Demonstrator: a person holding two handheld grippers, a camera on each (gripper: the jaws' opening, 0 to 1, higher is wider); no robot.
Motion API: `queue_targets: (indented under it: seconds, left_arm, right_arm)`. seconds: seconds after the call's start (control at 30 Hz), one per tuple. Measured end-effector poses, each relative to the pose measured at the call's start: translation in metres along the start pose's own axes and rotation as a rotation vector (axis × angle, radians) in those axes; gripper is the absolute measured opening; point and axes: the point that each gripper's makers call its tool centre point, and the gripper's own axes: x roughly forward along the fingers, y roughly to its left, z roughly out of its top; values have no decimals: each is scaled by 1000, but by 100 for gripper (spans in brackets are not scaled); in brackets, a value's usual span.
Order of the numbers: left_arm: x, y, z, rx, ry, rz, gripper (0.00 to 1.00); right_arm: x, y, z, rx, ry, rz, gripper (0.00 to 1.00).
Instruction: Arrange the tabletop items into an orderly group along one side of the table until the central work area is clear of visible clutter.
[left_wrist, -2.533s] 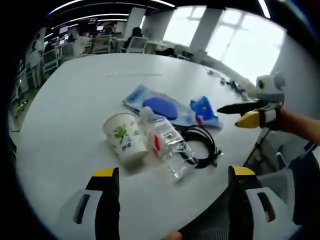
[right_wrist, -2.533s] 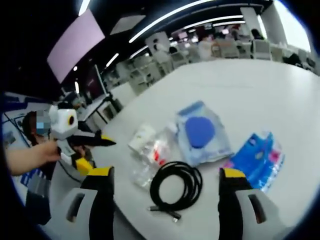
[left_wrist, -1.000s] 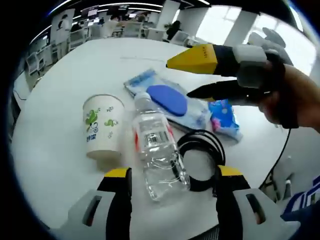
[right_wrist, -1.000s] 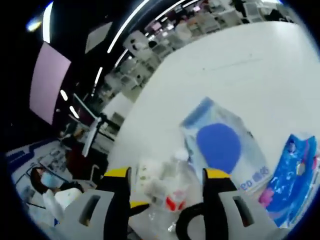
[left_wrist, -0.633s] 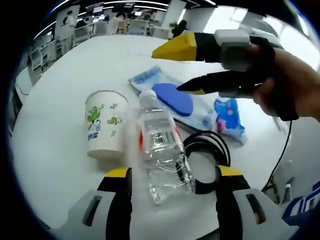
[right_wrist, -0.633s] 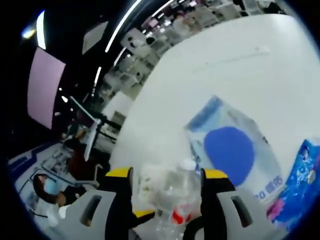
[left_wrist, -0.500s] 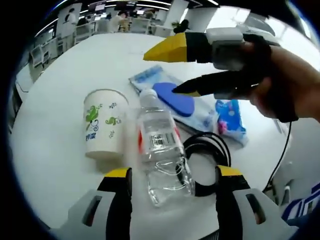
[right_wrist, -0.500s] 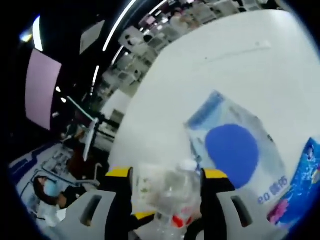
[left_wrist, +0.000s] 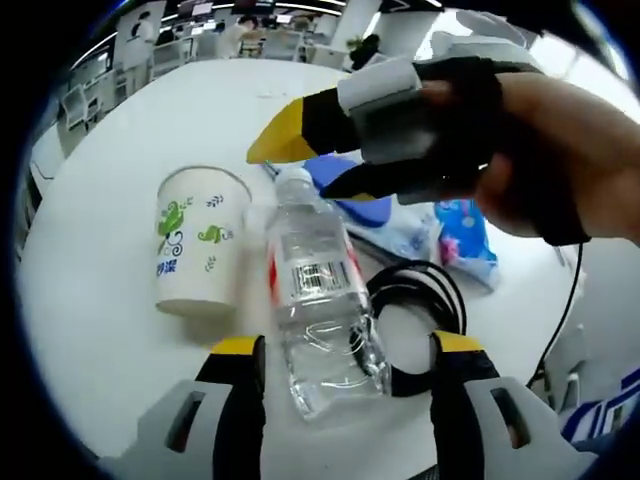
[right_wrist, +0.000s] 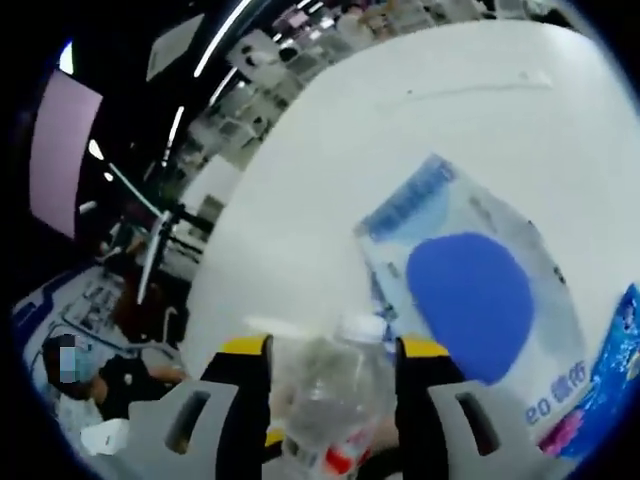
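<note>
My two grippers close in on a water bottle lying among the clutter on a white table.

In the left gripper view, a paper cup (left_wrist: 195, 240) printed with green leaves lies on its side at the left; just right of it lies the clear water bottle (left_wrist: 315, 290), white cap pointing far, red-and-white label up. A coiled black cable (left_wrist: 420, 325) touches its right side; beyond sit a clear pouch with a blue oval (left_wrist: 375, 210) and a blue packet (left_wrist: 462, 240). The round white table (left_wrist: 100, 200) stands in a bright office with desks and ceiling strip lights. My left gripper (left_wrist: 345, 350) is spread wide, straddling the bottle's base without touching. My right gripper (right_wrist: 330, 350), spread, flanks the bottle's neck; I cannot tell whether it touches.
</note>
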Motion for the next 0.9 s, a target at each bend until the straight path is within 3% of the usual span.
queue_targets:
  seconds: [0.13, 0.33, 0.43, 0.6, 0.77, 0.9]
  left_arm:
    - [2, 0, -3, -11, 2, 0, 61]
    - [6, 3, -3, 81, 4, 35, 49]
    - [5, 6, -2, 83, -2, 34, 45]
    - [6, 6, -1, 78, -13, 33, 44]
    - [6, 7, 0, 66, -31, 28, 43]
    - [5, 8, 1, 63, -37, 13, 43]
  right_arm:
    - [8, -2, -3, 3, 18, -5, 41]
    - [18, -9, -2, 8, 13, -26, 39]
    - [20, -14, -1, 9, 4, -33, 31]
    - [23, -21, 4, 139, -44, -19, 24]
    - [22, -20, 5, 147, -30, -6, 22]
    - [20, -20, 5, 201, -37, 20, 20]
